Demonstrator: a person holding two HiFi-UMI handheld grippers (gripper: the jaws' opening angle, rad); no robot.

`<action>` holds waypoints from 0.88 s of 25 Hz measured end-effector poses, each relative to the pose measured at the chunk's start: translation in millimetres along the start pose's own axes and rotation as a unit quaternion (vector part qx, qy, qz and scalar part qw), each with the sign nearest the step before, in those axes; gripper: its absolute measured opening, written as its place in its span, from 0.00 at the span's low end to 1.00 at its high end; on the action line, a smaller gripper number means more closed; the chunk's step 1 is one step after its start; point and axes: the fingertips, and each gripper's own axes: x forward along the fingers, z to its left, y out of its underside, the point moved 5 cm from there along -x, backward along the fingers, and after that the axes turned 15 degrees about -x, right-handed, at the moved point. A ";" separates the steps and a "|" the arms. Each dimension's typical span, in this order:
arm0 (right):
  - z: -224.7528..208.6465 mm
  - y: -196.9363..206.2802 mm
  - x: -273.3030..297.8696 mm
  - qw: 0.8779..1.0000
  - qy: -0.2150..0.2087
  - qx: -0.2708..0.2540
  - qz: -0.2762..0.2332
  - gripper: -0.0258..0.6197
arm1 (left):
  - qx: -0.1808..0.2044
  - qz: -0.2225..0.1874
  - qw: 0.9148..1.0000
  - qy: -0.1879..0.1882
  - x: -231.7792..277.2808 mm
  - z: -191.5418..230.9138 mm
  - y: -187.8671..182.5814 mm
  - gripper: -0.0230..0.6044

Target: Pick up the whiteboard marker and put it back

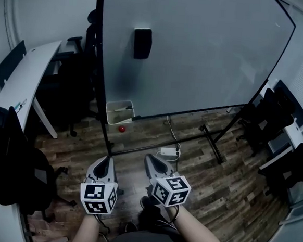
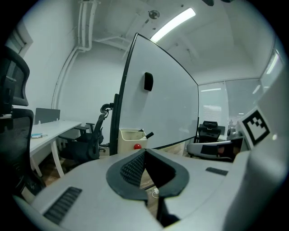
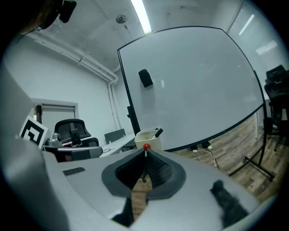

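Left gripper (image 2: 144, 152): jaws together, empty;
Right gripper (image 3: 145, 154): jaws together, empty;
Marker (image 3: 158, 132): leaning in bin (image 3: 141, 139) at whiteboard (image 3: 194, 85) foot

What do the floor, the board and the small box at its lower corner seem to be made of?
The floor looks like wood or wood-look laminate: brown planks with grain, matte. The board seems to be a smooth coated panel with a faint sheen, in a thin dark frame. The small box looks like cream plastic, with thin plain walls, but I cannot be sure.
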 end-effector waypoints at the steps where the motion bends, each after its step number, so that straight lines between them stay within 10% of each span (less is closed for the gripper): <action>1: -2.6 -0.2 4.9 1.000 -0.004 0.000 0.000 0.08 | 0.001 0.000 1.000 -0.004 2.8 1.0 -1.3 0.06; 17: -37.0 -4.9 100.6 0.996 -0.085 0.018 0.009 0.09 | 0.001 -0.006 0.998 -0.065 70.1 22.9 -22.7 0.06; 22: -42.4 -5.9 120.4 0.993 -0.108 0.044 0.003 0.28 | -0.006 -0.006 0.997 -0.081 83.0 27.7 -24.3 0.06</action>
